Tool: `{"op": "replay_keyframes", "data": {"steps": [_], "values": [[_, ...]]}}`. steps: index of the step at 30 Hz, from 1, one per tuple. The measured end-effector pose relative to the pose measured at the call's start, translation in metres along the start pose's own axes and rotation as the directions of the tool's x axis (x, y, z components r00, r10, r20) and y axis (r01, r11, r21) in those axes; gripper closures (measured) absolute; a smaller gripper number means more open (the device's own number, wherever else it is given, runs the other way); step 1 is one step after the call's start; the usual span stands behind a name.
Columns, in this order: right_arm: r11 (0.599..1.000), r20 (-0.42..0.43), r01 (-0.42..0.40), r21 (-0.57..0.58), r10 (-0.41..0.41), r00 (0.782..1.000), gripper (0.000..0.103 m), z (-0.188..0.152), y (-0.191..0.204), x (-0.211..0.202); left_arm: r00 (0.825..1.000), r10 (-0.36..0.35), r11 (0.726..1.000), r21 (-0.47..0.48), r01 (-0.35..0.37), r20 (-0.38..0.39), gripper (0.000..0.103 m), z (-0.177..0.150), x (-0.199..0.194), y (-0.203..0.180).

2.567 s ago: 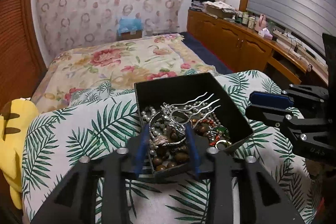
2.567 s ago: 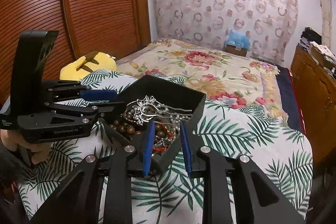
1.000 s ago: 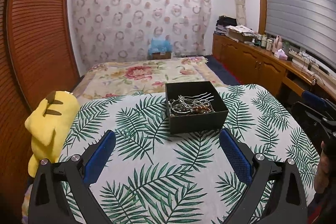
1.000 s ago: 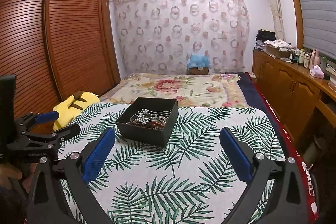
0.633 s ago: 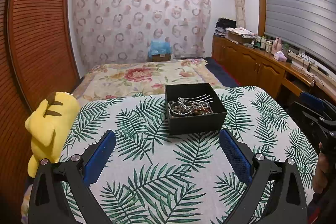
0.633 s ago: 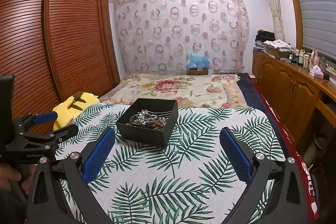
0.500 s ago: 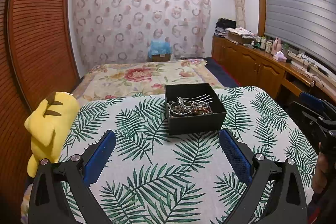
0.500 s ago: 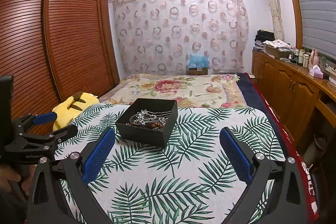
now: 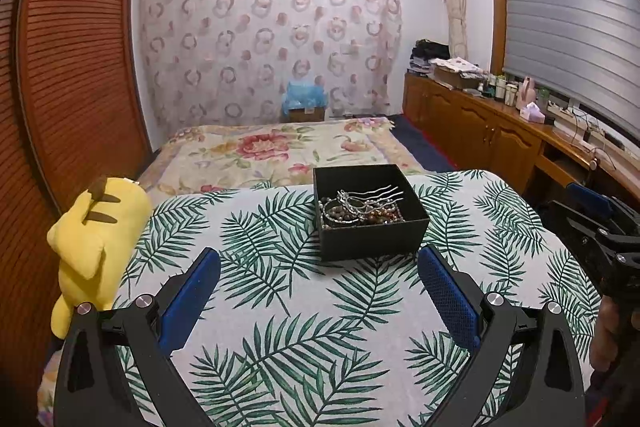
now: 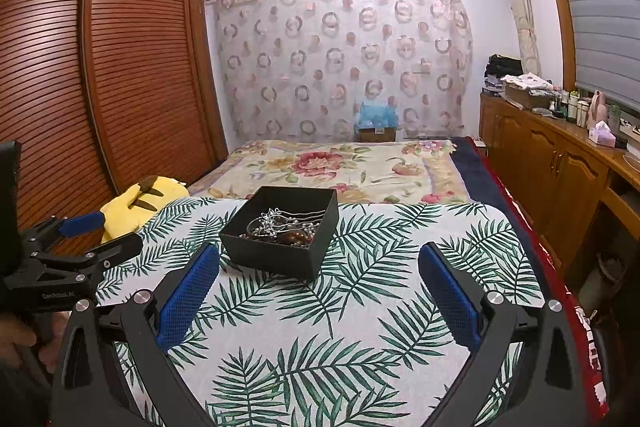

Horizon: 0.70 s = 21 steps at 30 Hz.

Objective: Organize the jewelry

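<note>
A black open box (image 9: 374, 235) stands on the palm-leaf tablecloth (image 9: 280, 327). It holds a heap of jewelry (image 9: 358, 209): bead strings, pearls and a silver hair comb. The box also shows in the right wrist view (image 10: 276, 253), with the jewelry (image 10: 284, 223) inside. My left gripper (image 9: 318, 295) is wide open and empty, held back from the box's near side. My right gripper (image 10: 318, 291) is wide open and empty, near the box's front right corner. Each gripper appears at the edge of the other's view, the right one (image 9: 600, 223) and the left one (image 10: 76, 239).
A yellow plush toy (image 9: 94, 239) lies at the table's left edge. A bed with a floral cover (image 9: 276, 151) lies beyond the table. A wooden wardrobe (image 10: 100, 87) stands on the left and a wooden cabinet with bottles (image 9: 500, 123) on the right.
Both grippers were shut-narrow right at the box 2.6 s ago; they have since pulled back and opened wide. In the last second they have barely moved.
</note>
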State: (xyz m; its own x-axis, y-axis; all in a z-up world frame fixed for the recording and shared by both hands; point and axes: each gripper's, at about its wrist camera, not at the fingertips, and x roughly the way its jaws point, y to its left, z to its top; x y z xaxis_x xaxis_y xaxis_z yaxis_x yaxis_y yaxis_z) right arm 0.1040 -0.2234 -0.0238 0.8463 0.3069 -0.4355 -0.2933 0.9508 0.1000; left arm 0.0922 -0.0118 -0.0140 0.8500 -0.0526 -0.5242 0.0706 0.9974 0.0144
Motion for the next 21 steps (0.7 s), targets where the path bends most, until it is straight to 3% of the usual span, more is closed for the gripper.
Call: {"op": "replay_keyframes", "data": {"steps": [21], "values": [[1.0,0.0,0.004,0.009,-0.004,1.0,0.003,-0.0015,-0.0032,0.0018,1.0,-0.005,1.0,-0.007,0.005,0.015,0.008,0.0014,-0.0033,0.0034]]}}
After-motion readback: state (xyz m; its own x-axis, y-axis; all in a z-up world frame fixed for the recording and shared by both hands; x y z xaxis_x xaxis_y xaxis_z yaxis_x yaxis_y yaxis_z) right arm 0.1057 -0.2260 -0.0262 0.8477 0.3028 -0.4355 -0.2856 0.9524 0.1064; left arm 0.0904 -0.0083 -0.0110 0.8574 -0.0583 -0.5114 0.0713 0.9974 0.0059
